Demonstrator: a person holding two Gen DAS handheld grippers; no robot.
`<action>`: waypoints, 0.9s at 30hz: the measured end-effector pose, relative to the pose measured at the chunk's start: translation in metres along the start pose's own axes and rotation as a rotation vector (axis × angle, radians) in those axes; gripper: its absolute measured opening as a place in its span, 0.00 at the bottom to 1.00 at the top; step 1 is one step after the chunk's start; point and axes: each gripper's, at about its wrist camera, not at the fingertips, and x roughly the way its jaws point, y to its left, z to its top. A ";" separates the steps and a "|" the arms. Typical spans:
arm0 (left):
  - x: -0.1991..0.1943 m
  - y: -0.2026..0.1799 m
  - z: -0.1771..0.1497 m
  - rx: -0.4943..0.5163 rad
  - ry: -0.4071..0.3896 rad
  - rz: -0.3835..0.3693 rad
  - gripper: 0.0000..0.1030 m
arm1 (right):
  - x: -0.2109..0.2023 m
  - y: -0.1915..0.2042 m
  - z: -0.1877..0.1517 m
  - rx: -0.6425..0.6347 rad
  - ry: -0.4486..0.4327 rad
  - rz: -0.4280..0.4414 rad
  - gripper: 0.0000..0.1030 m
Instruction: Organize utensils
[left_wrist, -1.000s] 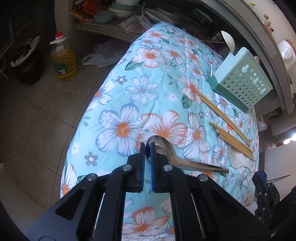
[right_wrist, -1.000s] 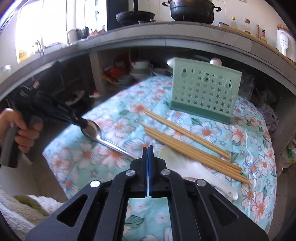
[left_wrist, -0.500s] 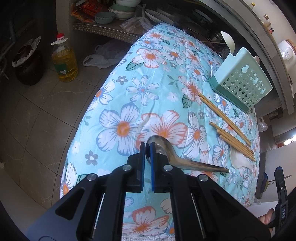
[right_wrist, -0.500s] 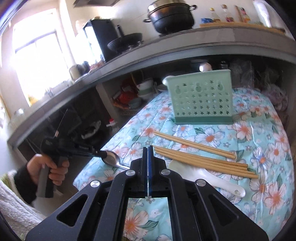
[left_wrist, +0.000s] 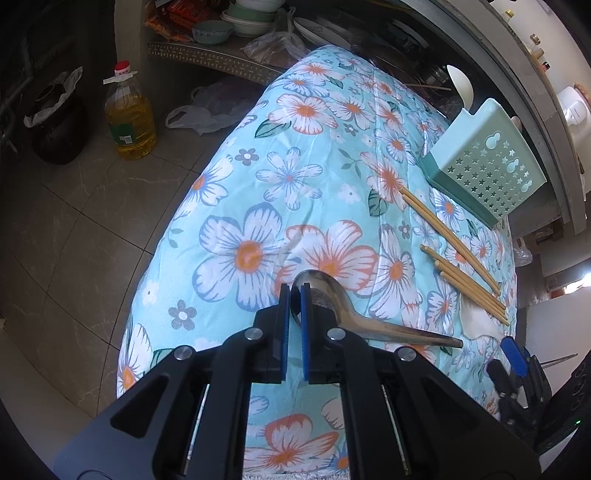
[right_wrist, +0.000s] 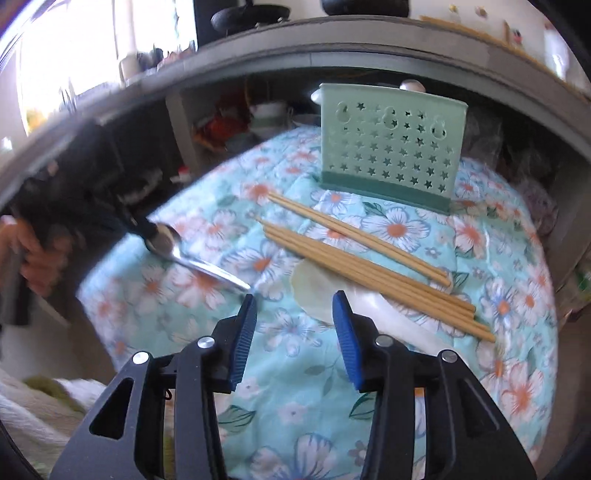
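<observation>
Fingers of left gripper (left_wrist: 294, 300) clench metal spoon (left_wrist: 334, 306); right gripper (right_wrist: 294, 314), angled downward, just released.

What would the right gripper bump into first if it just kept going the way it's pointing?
Probably the white spoon, just ahead of the open right gripper and lying partly under the chopsticks. Depth is hard to judge; it might meet the floral cloth first.
</observation>
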 end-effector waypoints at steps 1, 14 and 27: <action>0.000 0.000 0.000 0.000 -0.001 0.000 0.03 | 0.006 0.005 -0.001 -0.040 0.012 -0.040 0.41; 0.001 0.001 -0.002 0.004 -0.007 0.001 0.04 | 0.045 0.032 -0.006 -0.227 0.039 -0.295 0.08; -0.017 -0.014 -0.001 0.070 -0.102 0.042 0.02 | -0.030 0.011 0.022 0.024 -0.126 -0.034 0.03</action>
